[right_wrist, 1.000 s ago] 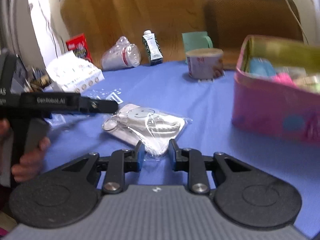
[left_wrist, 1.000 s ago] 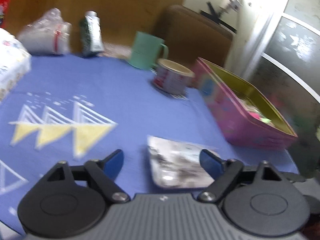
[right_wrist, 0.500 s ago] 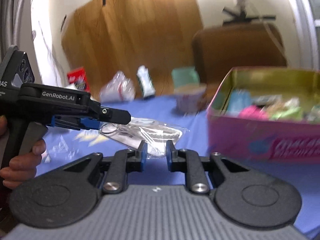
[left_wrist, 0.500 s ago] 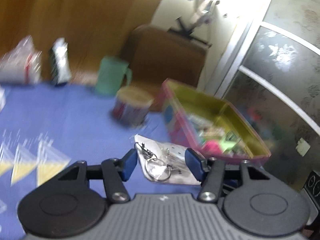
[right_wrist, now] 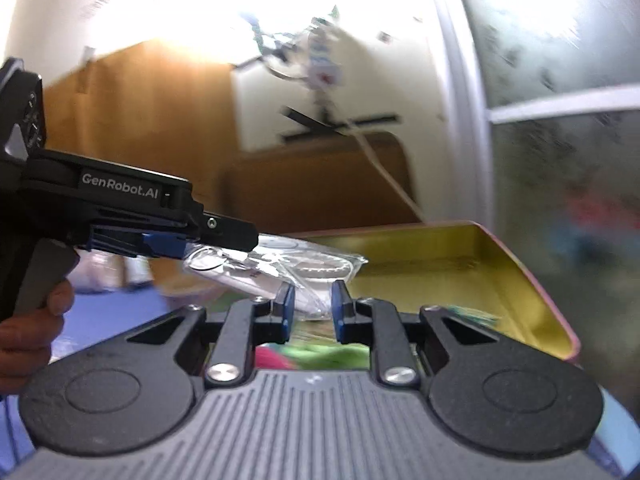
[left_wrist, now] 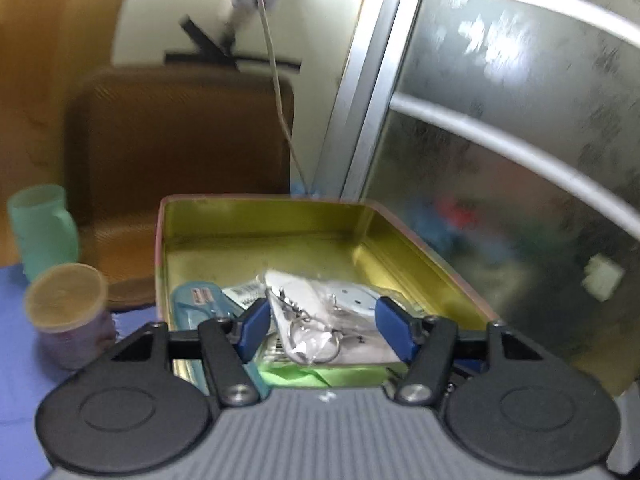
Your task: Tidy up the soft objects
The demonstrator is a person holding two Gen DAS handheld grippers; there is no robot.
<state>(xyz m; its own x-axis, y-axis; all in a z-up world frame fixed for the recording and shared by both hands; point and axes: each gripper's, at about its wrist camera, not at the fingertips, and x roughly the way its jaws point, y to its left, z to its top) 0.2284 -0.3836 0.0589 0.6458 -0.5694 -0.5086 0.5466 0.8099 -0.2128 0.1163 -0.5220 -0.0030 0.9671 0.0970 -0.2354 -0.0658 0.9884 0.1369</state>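
Observation:
A clear plastic pouch (left_wrist: 320, 316) with a white soft item and a metal key ring is held in the air over the open pink tin (left_wrist: 256, 240) with a gold inside. My left gripper (left_wrist: 322, 326) is shut on the pouch across its width, blue pads on each side. My right gripper (right_wrist: 313, 312) is shut on the pouch's near edge (right_wrist: 304, 276). The left gripper's fingers (right_wrist: 224, 236) show in the right wrist view, clamped on the pouch's left end above the tin (right_wrist: 460, 264). The tin holds a blue packet (left_wrist: 196, 304) and green and pink soft items.
A lidded purple cup (left_wrist: 68, 312) and a green mug (left_wrist: 42, 228) stand left of the tin on the blue cloth (left_wrist: 24, 400). A brown chair back (left_wrist: 180, 140) is behind. A frosted glass door (left_wrist: 520, 160) is on the right.
Both grippers have lifted the pouch off the blue cloth and carried it right, from beside the tin to above its open inside. The left gripper closed on the pouch.

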